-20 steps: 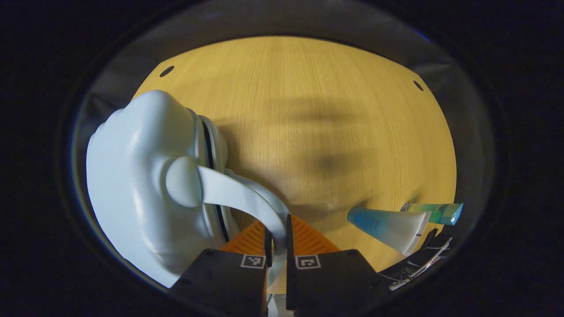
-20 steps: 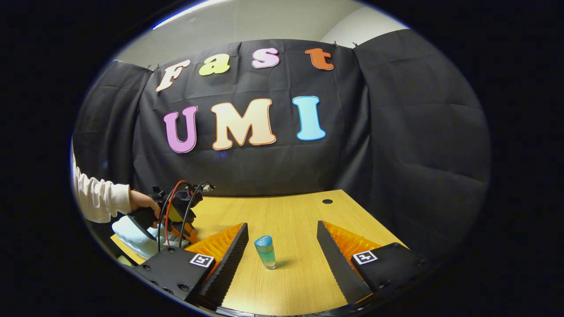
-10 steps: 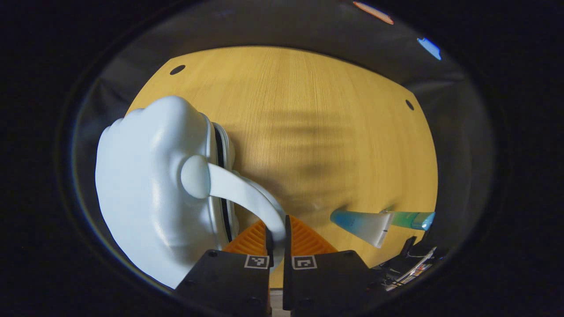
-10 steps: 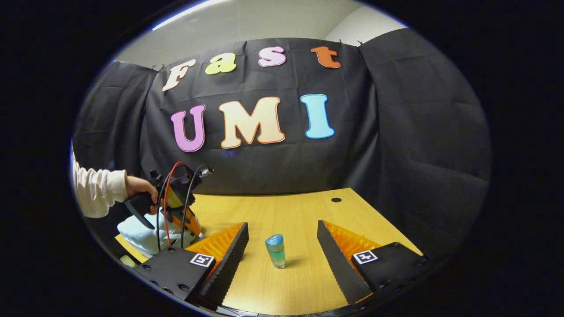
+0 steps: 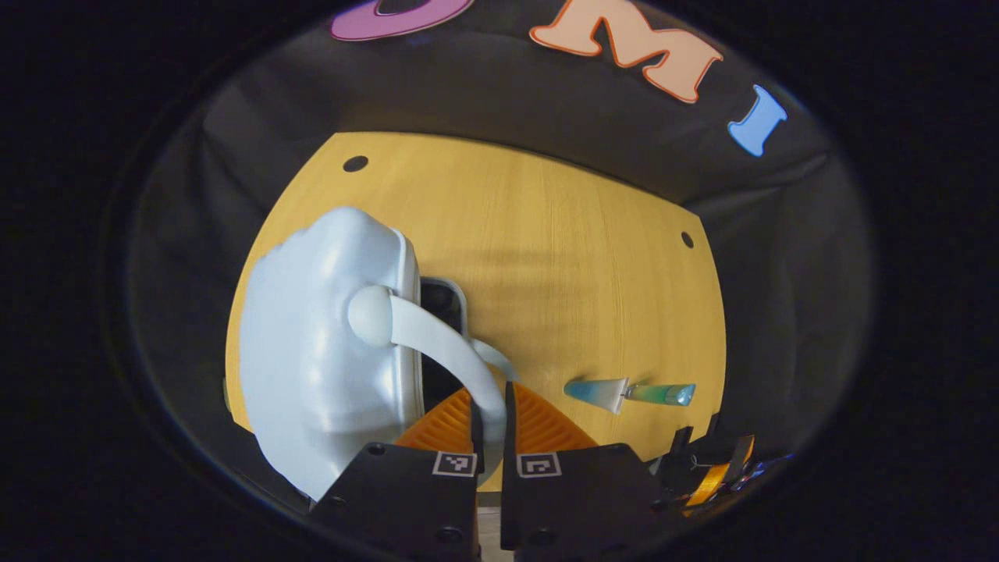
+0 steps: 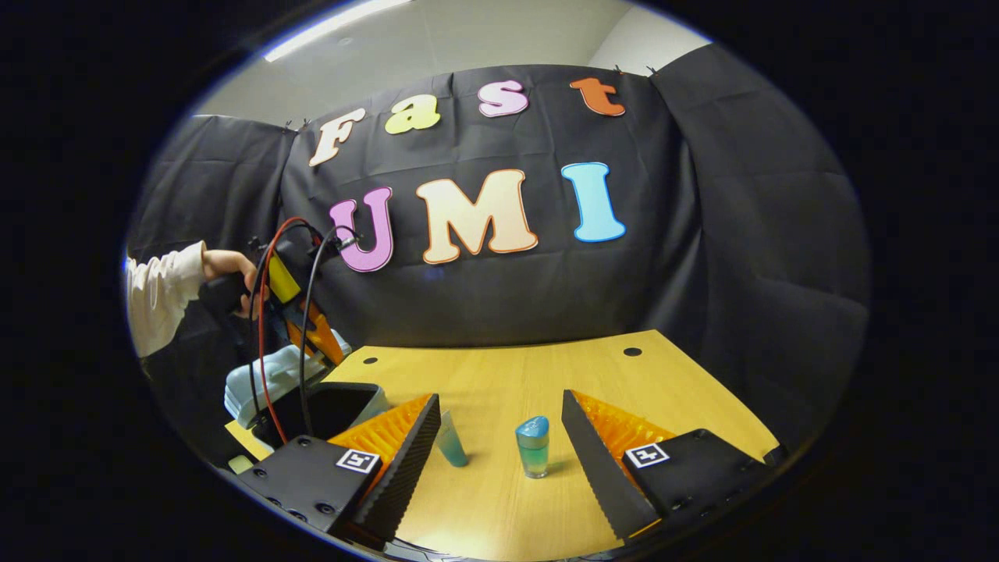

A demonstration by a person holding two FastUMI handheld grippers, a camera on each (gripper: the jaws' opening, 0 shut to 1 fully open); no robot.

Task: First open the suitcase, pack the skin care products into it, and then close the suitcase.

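Left gripper view: the left gripper [image 5: 490, 425] pinches the handle [image 5: 445, 351] to raise the suitcase [image 5: 328, 351] lid; the right gripper [image 6: 499, 449], spread wide, waits near the tube [image 6: 534, 446] on the table [image 6: 499, 375].

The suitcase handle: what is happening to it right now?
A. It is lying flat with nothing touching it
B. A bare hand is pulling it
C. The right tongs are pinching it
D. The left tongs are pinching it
D: the left tongs are closed on the pale handle, with the suitcase lid lifted and a dark gap showing beside it.
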